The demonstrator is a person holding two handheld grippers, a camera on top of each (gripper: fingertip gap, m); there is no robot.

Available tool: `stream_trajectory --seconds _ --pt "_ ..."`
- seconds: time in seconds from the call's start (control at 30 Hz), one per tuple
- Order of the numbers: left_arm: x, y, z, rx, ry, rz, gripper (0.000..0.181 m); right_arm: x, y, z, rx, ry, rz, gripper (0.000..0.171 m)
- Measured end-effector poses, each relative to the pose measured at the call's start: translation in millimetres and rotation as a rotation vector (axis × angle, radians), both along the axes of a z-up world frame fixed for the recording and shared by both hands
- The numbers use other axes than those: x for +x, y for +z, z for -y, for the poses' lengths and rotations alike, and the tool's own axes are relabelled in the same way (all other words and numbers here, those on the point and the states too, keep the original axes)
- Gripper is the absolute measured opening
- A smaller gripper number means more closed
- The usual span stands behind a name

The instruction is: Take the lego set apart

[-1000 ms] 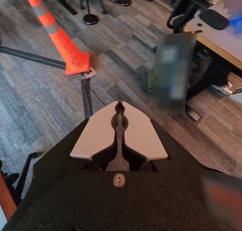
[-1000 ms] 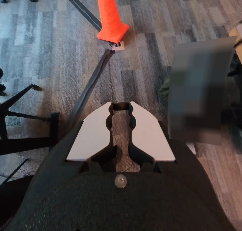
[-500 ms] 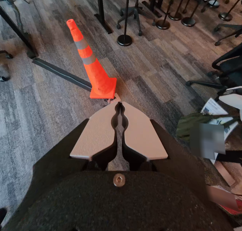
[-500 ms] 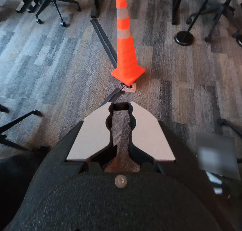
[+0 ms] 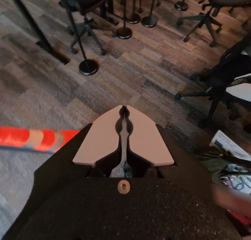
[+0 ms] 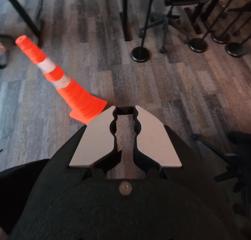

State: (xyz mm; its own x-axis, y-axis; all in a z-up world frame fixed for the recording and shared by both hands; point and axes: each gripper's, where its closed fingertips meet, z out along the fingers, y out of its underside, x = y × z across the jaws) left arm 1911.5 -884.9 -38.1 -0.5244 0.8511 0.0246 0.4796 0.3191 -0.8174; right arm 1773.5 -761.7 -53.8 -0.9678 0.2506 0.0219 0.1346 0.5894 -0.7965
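Observation:
No lego set shows in either view; both grippers point down at a grey carpet floor. My left gripper has its grey fingers closed tip to tip with nothing between them. My right gripper has its fingers a small gap apart, clamped on a small black block held across the tips. What that block is cannot be told beyond its dark rectangular shape.
An orange traffic cone stands just left of the right gripper and appears blurred at the left edge of the left wrist view. Black round-base stands and office chairs fill the far floor. Papers lie at the right. Across from one pair of fingers to the other is roughly 20 centimeters.
Both views have swung across the floor; the cone has slid to the left in each, and stands and chairs have come into view. Both grippers keep the same closure, the right still holding the black block.

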Motion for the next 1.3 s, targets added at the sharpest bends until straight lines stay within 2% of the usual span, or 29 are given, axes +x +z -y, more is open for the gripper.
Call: stream_trajectory --seconds 0.1,0.23,0.47,0.6,0.8,1.07,1.17,1.3 --pt "-93.9 3.1 59.1 -0.012 -0.116 0.033 0.0 -72.9 13.1 37.0 -0.004 -0.105 -0.011 0.022" --pt "-213.0 -2.2 117.2 -0.022 -0.221 0.068 0.0 -176.0 16.0 74.1 -0.006 -0.242 0.015 0.022" --pt "-440.7 -43.4 196.0 -0.022 -0.364 0.147 0.0 -392.2 -10.3 140.7 -0.042 -0.395 -0.002 0.022" --pt "-583.1 -24.5 226.2 -0.046 -0.459 0.134 0.0 -524.6 0.2 173.5 -0.045 -0.447 -0.002 0.022" --pt "-786.4 -14.1 255.3 -0.035 -0.589 0.095 0.0 -698.9 21.7 200.4 -0.037 -0.556 -0.041 0.022" --pt "-1078.1 -26.2 280.8 -0.099 -0.864 0.076 0.0 -932.6 2.8 188.6 -0.052 -0.883 -0.067 0.022" --pt "-1185.4 -11.0 275.4 -0.095 -0.974 0.067 0.0 -1010.4 12.2 172.9 -0.059 -1.026 -0.046 0.022" --pt "-1314.3 3.0 237.1 -0.102 -1.122 0.062 0.0 -1094.6 23.4 134.3 -0.044 -1.174 -0.028 0.022"
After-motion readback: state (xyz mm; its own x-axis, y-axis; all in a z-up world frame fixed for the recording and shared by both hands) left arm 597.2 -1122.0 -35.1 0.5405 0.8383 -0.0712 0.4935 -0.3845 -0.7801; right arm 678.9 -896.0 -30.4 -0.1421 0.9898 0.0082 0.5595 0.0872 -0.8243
